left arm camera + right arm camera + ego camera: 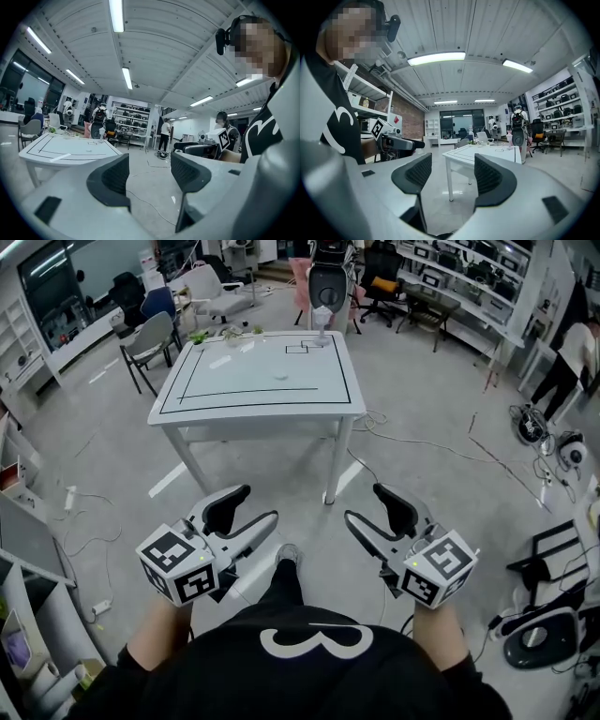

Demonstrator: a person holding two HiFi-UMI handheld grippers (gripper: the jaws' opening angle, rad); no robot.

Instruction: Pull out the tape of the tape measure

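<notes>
Both grippers hang in front of the person's body, over the floor and well short of the white table (197,399). My left gripper (259,503) is open with nothing between its jaws; in the left gripper view (150,174) only floor shows in the gap. My right gripper (362,502) is open and empty too, and its own view (450,174) looks toward the table (487,152). A small pale object (281,377) lies mid-table, too small to identify. I cannot make out a tape measure for certain.
A white upright item (321,321) stands at the table's far edge, with a dark robot base (328,282) behind it. A grey chair (150,341) is left of the table. Cables (422,442) trail across the floor. Shelves line both sides, and a person (572,362) stands far right.
</notes>
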